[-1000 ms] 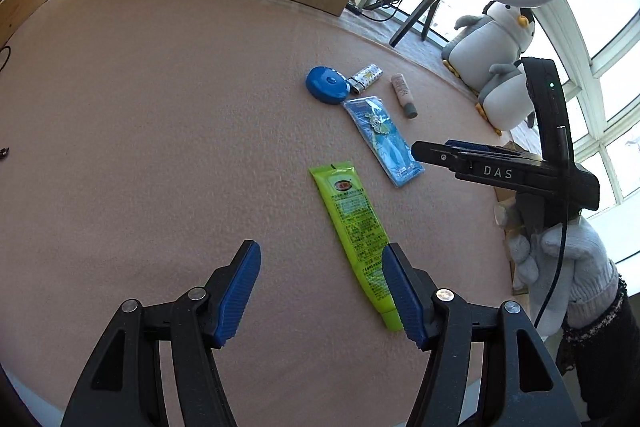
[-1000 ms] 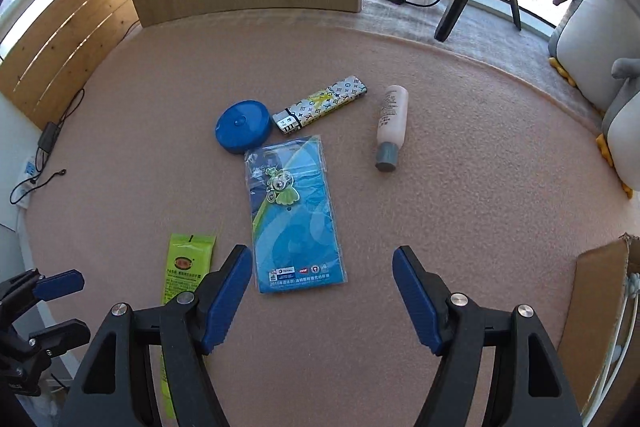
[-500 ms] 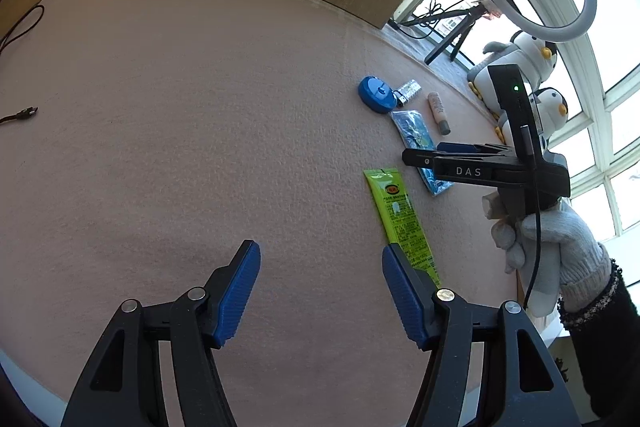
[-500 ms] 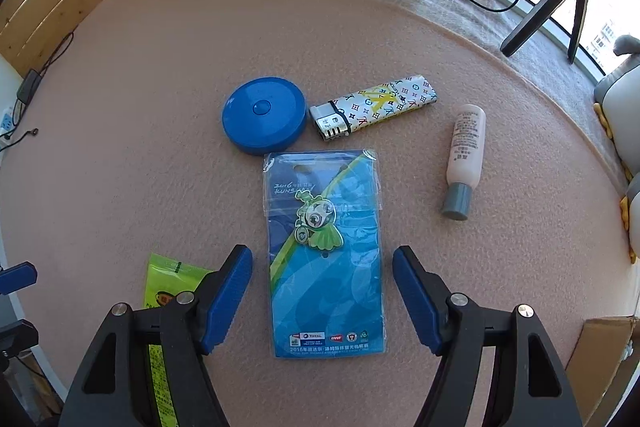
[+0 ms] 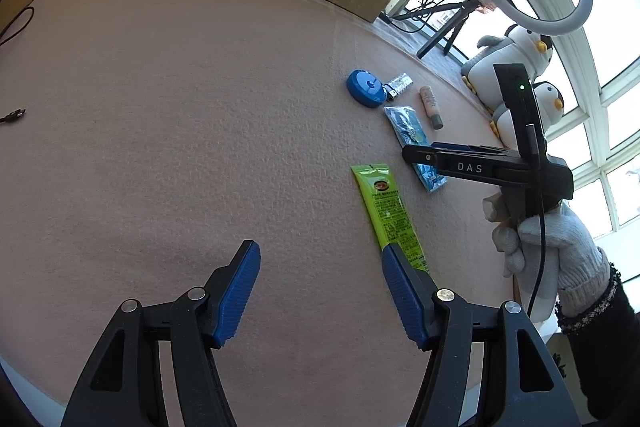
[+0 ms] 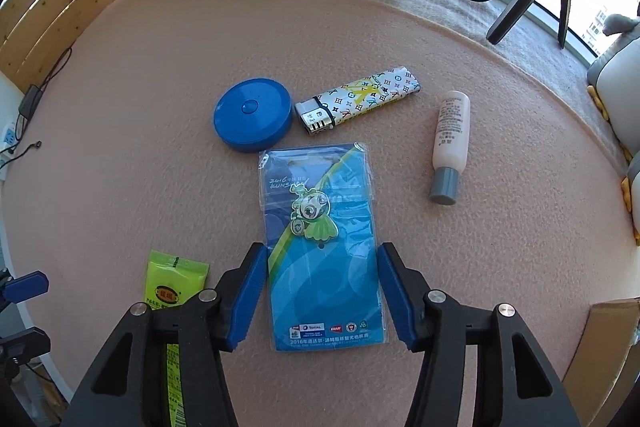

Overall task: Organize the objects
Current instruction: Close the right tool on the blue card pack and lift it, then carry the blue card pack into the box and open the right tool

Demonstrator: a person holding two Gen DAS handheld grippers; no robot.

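- So the right gripper [image 6: 322, 291] was hanging right over the blue badge packet [image 6: 320, 247], jaws spread wide and holding nothing, one blue pad just outside each long edge of the packet.
- Left gripper [image 5: 320, 291] was also wide open and empty, parked off to the side over bare pink tabletop [image 5: 180, 147]. The lower end of the green tube [image 5: 390, 211] sat right by its right-hand pad, can't tell if they touched.
- Layout on the tabletop: blue round tin [image 6: 253, 113] at the far end, patterned lighter [image 6: 358, 99] just beside it, small beige bottle [image 6: 450, 143] lying on its side further right, packet just below the tin and lighter, green tube off to the left of the packet.
- From the left wrist view you could see a gloved hand [image 5: 560, 247] holding the right gripper above the packet.
- My read: this was the approach step for picking up the packet, nothing gripped yet.
- Next move probably needs the right gripper to drop down and close across the packet's width. It's flat and flimsy-looking, so getting a pad under an edge could be fiddly, might just slide or crumple.
- Where it's supposed to go, no idea. There's a cardboard edge [image 6: 600, 347] at the right, could be a box.
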